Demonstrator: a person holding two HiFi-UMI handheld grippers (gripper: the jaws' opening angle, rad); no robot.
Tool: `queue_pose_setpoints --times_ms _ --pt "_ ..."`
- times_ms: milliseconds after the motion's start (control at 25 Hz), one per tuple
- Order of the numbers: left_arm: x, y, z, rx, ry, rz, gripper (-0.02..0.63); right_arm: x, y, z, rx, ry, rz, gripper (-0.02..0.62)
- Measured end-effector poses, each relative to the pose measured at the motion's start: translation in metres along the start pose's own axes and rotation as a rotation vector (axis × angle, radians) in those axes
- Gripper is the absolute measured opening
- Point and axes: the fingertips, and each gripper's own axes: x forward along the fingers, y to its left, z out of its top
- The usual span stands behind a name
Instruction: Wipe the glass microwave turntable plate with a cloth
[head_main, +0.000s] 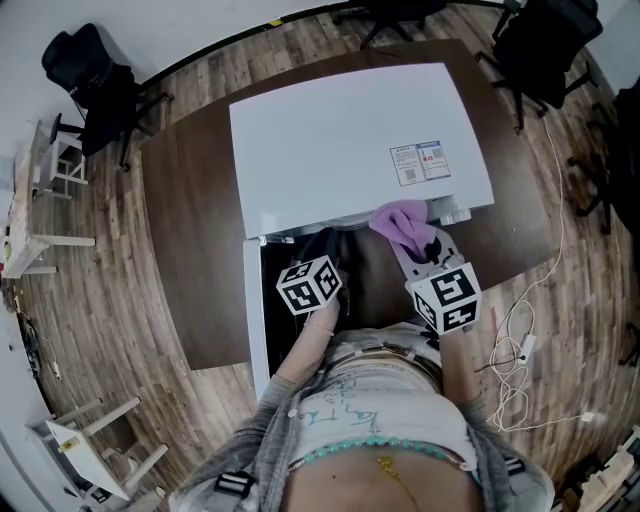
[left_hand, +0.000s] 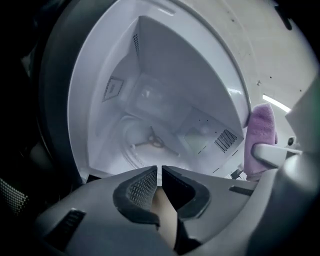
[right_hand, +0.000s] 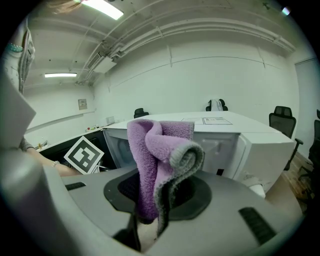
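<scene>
**First inspector:** We found the white box-shaped microwave oven (head_main: 350, 140) standing on the dark brown wooden surface (head_main: 190, 250). Its white door (head_main: 256, 300) was swung open toward the person. What did we record for the left side?

**Second inspector:** We noted that the left tongs (left_hand: 159, 172) pointed into the open white cavity. Their ribbed black pads were pressed together to a thin slit and gripped nothing.

**First inspector:** And the item under the task?

**Second inspector:** The clear round glass turntable plate (left_hand: 142, 140) lay flat on the cavity floor, beyond the left tongs and apart from them. A three-armed hub showed through it. Its rim was faint, so we could not tell whether it sat squarely.

**First inspector:** The right side?

**Second inspector:** The right tongs (right_hand: 159, 192) pinched a purple fleece cloth (right_hand: 160, 155) with a grey edge, which stood folded above the pads. We saw them held outside the oven, at the right of the opening. The cloth touched neither plate nor cavity.

**First inspector:** We also logged the two black-and-white marker cubes, left (head_main: 310, 285) and right (head_main: 445, 297), side by side before the opening.
</scene>
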Motion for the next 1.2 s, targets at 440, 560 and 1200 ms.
queue_pose_setpoints --times_ms 440,560,1200 --pt "0.014 0.017 -0.019 -0.323 0.023 0.016 0.138 0.004 -0.002 -0.001 0.006 0.0 0.014 0.114" --pt "0.018 0.021 -0.025 -0.42 0.027 0.018 0.149 0.005 -0.001 -0.001 0.007 0.0 0.019 0.114" --pt "0.032 0.031 -0.025 -0.63 0.057 0.094 0.176 0.009 -0.001 -0.003 0.01 0.005 0.031 0.114"
